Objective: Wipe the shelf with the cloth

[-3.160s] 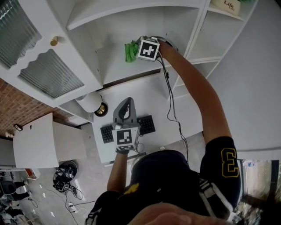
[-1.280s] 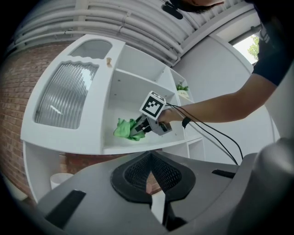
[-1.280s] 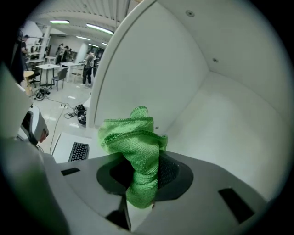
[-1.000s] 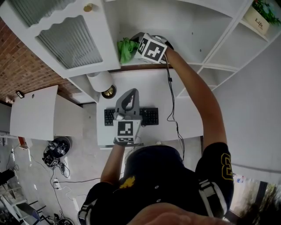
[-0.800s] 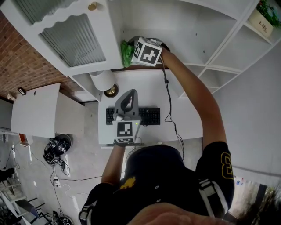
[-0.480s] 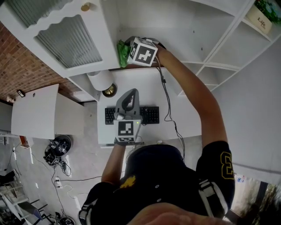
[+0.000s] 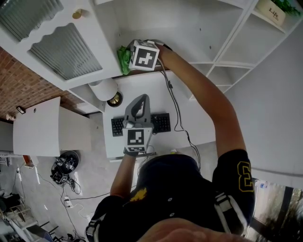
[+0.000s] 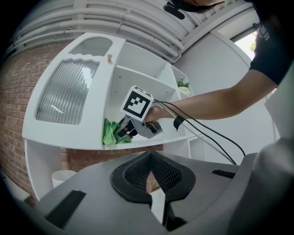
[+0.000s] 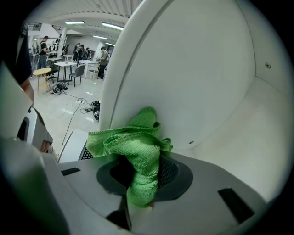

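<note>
My right gripper (image 7: 131,57) is shut on a crumpled green cloth (image 7: 124,59) and presses it onto the white shelf (image 7: 156,28) at its left end, beside the cabinet side wall. In the right gripper view the cloth (image 9: 138,147) bunches out of the jaws against the shelf's curved wall (image 9: 183,69). In the left gripper view the cloth (image 8: 109,133) rests on the shelf's front edge (image 8: 82,143). My left gripper (image 7: 138,98) is held lower, over the desk, with its jaws shut on nothing (image 8: 156,202).
A cabinet door with ribbed glass (image 7: 64,45) stands open to the left of the cloth. Below are a white desk (image 7: 156,94) with a black keyboard (image 7: 158,123) and a white cup (image 7: 103,89). A black cable (image 7: 174,106) hangs from my right gripper. A potted plant (image 7: 274,7) sits on a right-hand shelf.
My right gripper has slid the cloth a little leftward along the shelf, closer to the cabinet door. The left gripper has stayed in place over the desk.
</note>
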Demonstrator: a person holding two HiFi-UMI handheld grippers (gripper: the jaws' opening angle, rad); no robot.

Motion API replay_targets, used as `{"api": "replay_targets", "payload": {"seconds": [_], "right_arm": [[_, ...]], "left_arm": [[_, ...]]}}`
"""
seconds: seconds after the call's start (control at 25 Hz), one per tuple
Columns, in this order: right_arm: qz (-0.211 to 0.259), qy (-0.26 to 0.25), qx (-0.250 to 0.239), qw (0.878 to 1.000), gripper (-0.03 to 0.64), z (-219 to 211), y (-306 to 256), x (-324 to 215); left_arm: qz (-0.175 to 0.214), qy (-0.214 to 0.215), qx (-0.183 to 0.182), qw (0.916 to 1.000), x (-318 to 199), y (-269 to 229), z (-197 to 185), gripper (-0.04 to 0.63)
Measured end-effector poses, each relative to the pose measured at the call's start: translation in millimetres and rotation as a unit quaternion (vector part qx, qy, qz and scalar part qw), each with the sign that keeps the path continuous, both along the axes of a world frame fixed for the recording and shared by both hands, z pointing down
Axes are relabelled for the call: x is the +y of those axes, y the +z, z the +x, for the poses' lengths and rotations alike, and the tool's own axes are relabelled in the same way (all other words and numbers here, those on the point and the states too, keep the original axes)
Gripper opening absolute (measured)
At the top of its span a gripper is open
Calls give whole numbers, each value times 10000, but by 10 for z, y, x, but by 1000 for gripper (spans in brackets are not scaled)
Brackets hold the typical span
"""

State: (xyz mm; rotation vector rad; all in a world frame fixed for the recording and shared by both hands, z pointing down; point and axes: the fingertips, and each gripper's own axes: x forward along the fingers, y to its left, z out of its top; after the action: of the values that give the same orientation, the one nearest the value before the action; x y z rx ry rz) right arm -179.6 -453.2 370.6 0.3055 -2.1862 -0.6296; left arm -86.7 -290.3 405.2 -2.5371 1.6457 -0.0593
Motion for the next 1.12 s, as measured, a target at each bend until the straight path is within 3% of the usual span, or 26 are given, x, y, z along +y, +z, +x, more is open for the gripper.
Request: {"api": "replay_targets", "payload": {"seconds": [0.6,1.12], "right_arm": [[-89,273,39,9996,86,297,34,-66],[-72,698,28,9975,86,860,-9,-155]], "left_arm": [[-12,279,-57,9996,-63,22,125,18],[2,722,-39,9974,-70,13,490,18]]}}
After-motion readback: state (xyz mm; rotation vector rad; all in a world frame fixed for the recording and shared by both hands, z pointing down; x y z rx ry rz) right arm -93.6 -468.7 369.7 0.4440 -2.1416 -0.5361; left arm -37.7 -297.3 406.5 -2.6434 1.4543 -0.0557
